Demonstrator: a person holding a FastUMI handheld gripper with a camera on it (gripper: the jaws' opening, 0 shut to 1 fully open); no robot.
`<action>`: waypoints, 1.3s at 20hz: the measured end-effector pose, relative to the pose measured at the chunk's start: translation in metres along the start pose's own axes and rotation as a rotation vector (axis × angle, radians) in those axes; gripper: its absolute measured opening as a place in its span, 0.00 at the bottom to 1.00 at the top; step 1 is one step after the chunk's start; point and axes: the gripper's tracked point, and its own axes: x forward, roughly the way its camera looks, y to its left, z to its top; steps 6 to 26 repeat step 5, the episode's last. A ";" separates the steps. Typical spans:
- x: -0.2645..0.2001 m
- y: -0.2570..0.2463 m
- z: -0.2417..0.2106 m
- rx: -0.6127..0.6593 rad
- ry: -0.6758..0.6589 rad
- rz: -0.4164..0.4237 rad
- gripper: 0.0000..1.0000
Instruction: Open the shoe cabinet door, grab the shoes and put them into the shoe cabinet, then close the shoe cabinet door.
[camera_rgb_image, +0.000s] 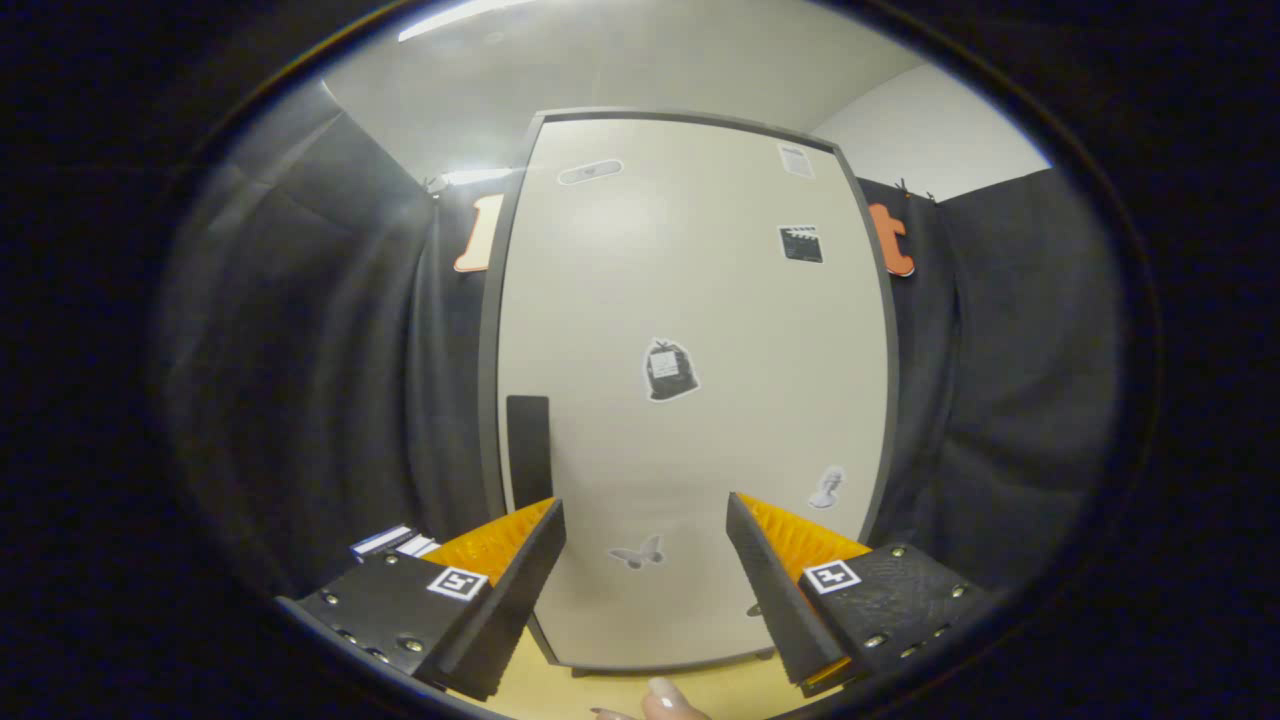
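The floor (600, 690) under the cabinet is a pale yellowish wood-look surface, seen as a narrow strip between the fingers. Dark cloth drapes (300, 350) hang on both sides of the booth, and above them runs a white ceiling with a bright strip light (455, 17).

The tall cream-white shoe cabinet door with a dark grey frame (690, 300) stands upright straight ahead and is closed, so what lies inside cannot be told. A dark rectangular handle (528, 450) sits low by its left edge, just beyond the left finger. Small black-and-white stickers dot the panel, among them a sack shape (669, 370) near the middle and a butterfly (637, 552) low down between the fingers.

The tongs (645, 560) are spread wide apart, with nothing between them and touching nothing. A fingertip of the person's hand (665, 700) shows just behind the tongs.
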 end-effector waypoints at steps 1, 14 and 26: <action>-0.005 -0.012 -0.002 -0.001 0.008 0.001 0.99; -0.022 -0.069 0.002 0.016 -0.011 0.012 0.99; -0.022 -0.069 0.002 0.016 -0.011 0.012 0.99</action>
